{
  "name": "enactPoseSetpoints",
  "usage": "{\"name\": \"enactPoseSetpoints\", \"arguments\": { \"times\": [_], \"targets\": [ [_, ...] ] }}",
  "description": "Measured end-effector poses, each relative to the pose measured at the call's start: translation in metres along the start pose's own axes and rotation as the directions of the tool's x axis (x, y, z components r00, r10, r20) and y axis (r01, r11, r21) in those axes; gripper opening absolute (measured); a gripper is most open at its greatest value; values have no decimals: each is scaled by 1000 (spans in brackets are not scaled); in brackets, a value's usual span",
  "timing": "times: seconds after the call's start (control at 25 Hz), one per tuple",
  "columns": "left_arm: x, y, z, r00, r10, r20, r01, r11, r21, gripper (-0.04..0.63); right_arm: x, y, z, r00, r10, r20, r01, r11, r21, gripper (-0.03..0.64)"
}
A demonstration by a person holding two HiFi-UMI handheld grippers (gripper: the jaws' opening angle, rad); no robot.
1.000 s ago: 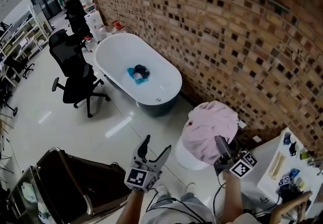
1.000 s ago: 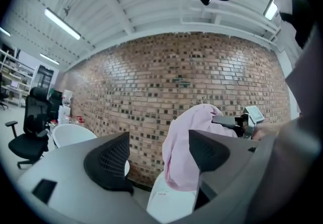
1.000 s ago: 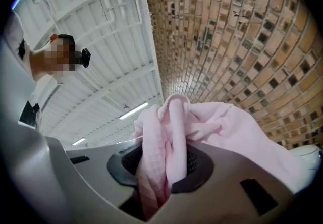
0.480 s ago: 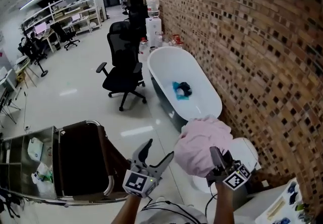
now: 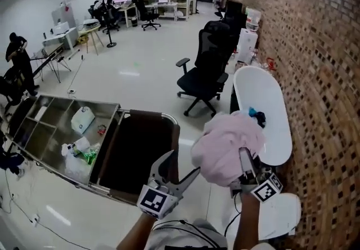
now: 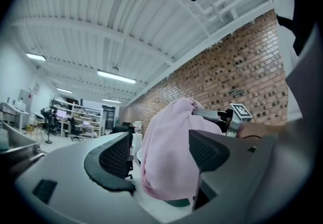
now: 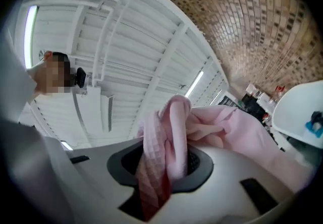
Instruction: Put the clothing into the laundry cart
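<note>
A bunched pink garment point(image 5: 226, 146) hangs from my right gripper point(image 5: 245, 169), whose jaws are shut on a fold of its cloth point(image 7: 164, 160). It is held in the air just right of the laundry cart point(image 5: 135, 153), a dark bag in a chrome frame. My left gripper point(image 5: 179, 165) is open and empty, over the cart's near right corner. In the left gripper view the pink garment point(image 6: 166, 157) shows beyond the open jaws, apart from them. More clothing, blue and black point(image 5: 256, 115), lies in the white bathtub point(image 5: 270, 130).
A steel trolley point(image 5: 50, 114) with bottles and bags adjoins the cart's left side. A black office chair point(image 5: 205, 71) stands behind the cart, near the tub. A white round bin point(image 5: 284, 215) sits at my lower right. The brick wall point(image 5: 320, 74) runs along the right.
The view has swung left from the tub and white bin to the cart. Both grippers have travelled left with it, the right one carrying the pink garment up off the bin.
</note>
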State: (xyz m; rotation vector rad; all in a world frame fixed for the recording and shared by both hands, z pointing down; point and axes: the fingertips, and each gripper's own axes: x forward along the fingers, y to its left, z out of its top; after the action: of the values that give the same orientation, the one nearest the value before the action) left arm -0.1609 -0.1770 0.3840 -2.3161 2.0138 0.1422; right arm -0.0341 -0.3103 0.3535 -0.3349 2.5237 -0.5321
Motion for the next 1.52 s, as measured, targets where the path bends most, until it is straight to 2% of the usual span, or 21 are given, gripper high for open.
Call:
{"name": "enactPoseSetpoints", "arguments": {
  "times": [0.08,0.16,0.24,0.36,0.44,0.48,0.52,0.6,0.64,0.72,0.76,0.8,0.88,0.96,1.04,1.08,1.16,1.32,1.4,1.48,1.52],
  "targets": [
    [-13,23,3,996,87,7,-87,996,10,356,43,17,-15,992,124,-10,-122,988,93,120],
    [-25,43,9,985,170,20,-171,985,21,356,80,37,-26,969,245,-7,-240,954,182,120],
    [-36,59,15,967,254,32,-255,966,31,357,109,49,-37,947,322,-17,-310,924,223,120],
    [-52,78,21,923,384,35,-385,922,40,357,148,63,-62,906,421,-49,-384,865,324,120],
    [-63,86,24,882,470,37,-471,881,43,357,167,72,-86,876,474,-84,-409,825,391,121],
    [-69,89,26,859,511,39,-513,857,46,356,174,71,-103,868,481,-122,-399,823,403,121],
    [-75,92,28,835,549,40,-550,834,51,356,179,66,-123,864,468,-184,-372,841,393,121],
    [-84,95,27,794,607,35,-608,791,60,356,178,44,-171,844,387,-371,-279,908,313,124],
    [-87,95,25,777,629,30,-630,774,63,357,172,30,-196,816,337,-470,-232,935,267,124],
    [-91,95,18,749,662,18,-662,747,54,357,155,7,-242,739,269,-618,-165,961,220,130],
    [-93,95,14,738,675,10,-675,737,44,356,147,-2,-259,715,259,-650,-149,964,219,137],
    [-93,95,10,730,683,2,-683,730,35,357,143,-7,-269,709,263,-654,-148,963,227,155],
    [-94,96,3,724,689,-14,-689,724,31,356,142,-11,-273,726,287,-626,-168,955,243,172],
    [-97,100,-4,726,688,-20,-686,726,48,356,144,-11,-272,728,299,-617,-179,952,250,202],
    [-100,102,-4,734,678,-19,-677,734,53,356,140,-12,-270,719,300,-627,-171,951,258,264],
    [-100,102,-1,739,673,-19,-672,739,47,357,136,-12,-267,719,293,-630,-160,952,261,322],
    [-105,104,0,745,667,-22,-666,745,41,356,128,-15,-261,731,270,-626,-143,958,247,407],
    [-111,113,-8,758,651,-37,-650,759,41,356,111,-27,-255,744,228,-629,-114,970,216,412],
    [-112,113,-9,765,643,-35,-642,766,36,357,103,-35,-244,771,199,-605,-77,972,221,413],
    [-113,113,-9,773,634,-33,-633,773,29,356,98,-38,-218,822,159,-547,-74,982,175,411],
    [-113,113,-10,776,629,-35,-629,777,28,356,98,-35,-202,848,146,-509,-97,988,122,411]
  ]
}}
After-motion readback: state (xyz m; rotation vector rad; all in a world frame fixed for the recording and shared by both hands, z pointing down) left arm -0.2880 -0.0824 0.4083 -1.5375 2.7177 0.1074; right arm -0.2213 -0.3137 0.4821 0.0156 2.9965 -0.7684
